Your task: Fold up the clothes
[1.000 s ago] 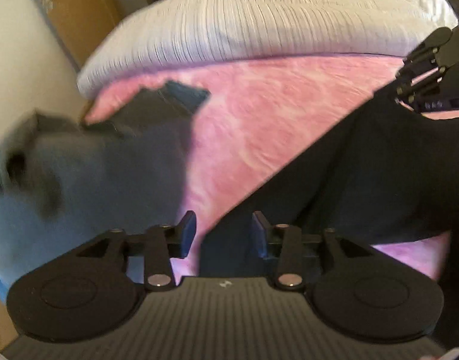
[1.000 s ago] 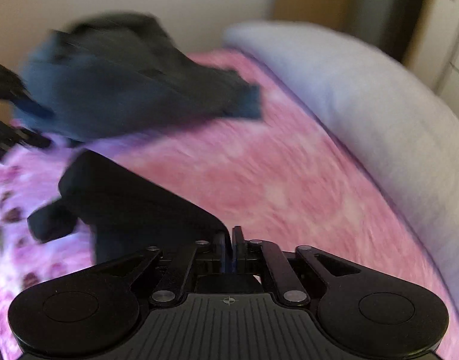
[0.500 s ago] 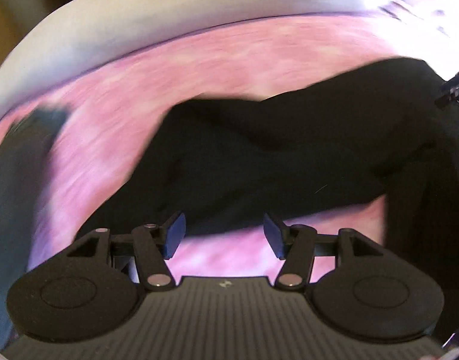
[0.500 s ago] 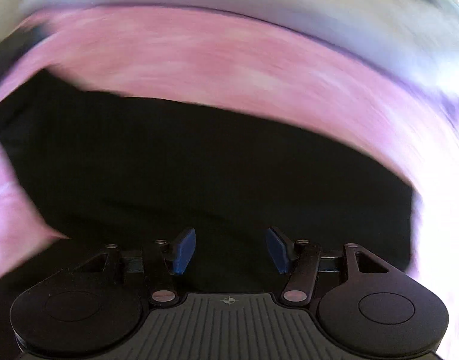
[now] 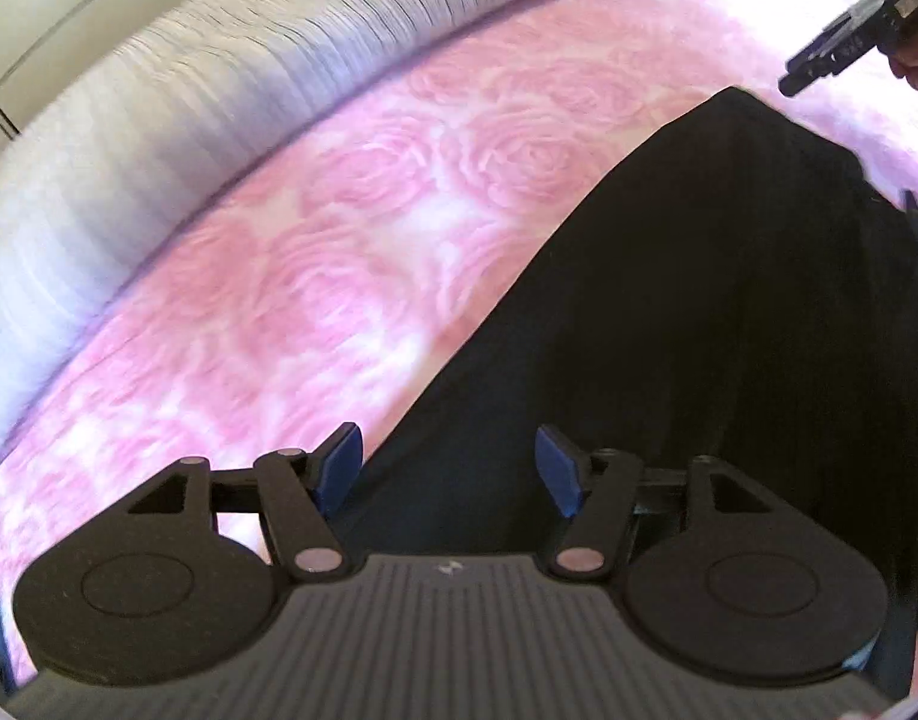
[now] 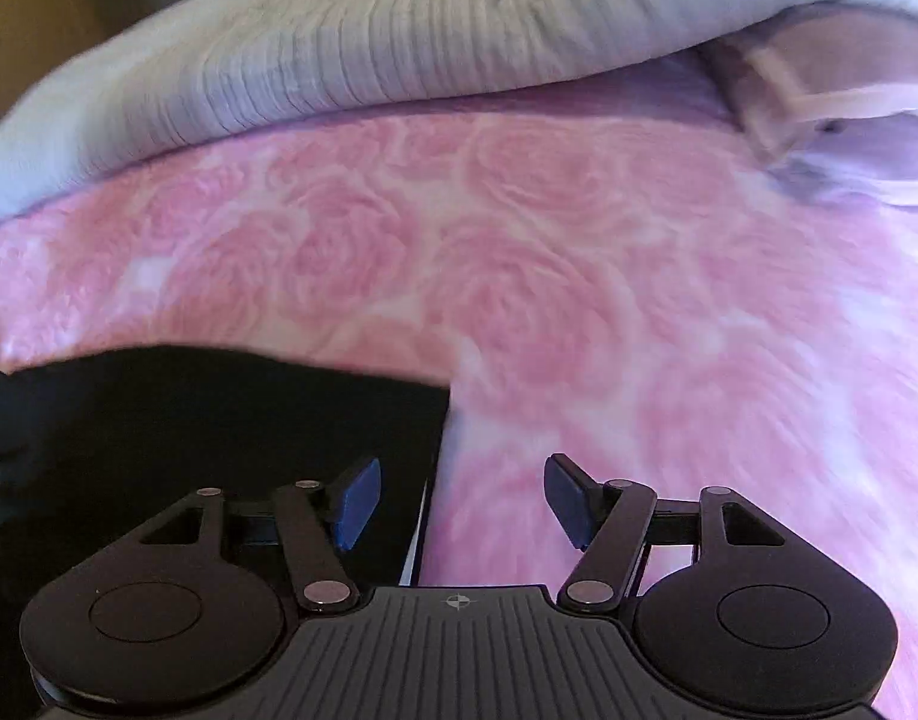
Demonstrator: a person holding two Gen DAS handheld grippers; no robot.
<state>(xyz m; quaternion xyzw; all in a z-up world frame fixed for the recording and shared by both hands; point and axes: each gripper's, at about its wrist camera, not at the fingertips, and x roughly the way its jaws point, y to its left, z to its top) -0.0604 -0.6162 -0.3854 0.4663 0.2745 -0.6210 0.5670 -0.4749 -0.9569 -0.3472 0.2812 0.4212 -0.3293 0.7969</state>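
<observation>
A black garment [image 5: 717, 312] lies spread flat on a bed covered by a pink rose-patterned blanket [image 5: 351, 252]. In the left wrist view the garment covers the right and lower part of the blanket, with one corner pointing toward the far side of the bed. In the right wrist view a squared corner of the garment [image 6: 231, 414] lies at the lower left.

The left gripper [image 5: 448, 469] hangs over the garment's left edge. Its jaws are opening, with nothing pressed between the blue pads [image 5: 338, 468].

The right gripper [image 6: 462, 503] hangs over the garment's corner edge. Its jaws are opening and grip nothing.

A grey ribbed duvet [image 6: 351, 42] lies bunched along the far edge of the bed.
</observation>
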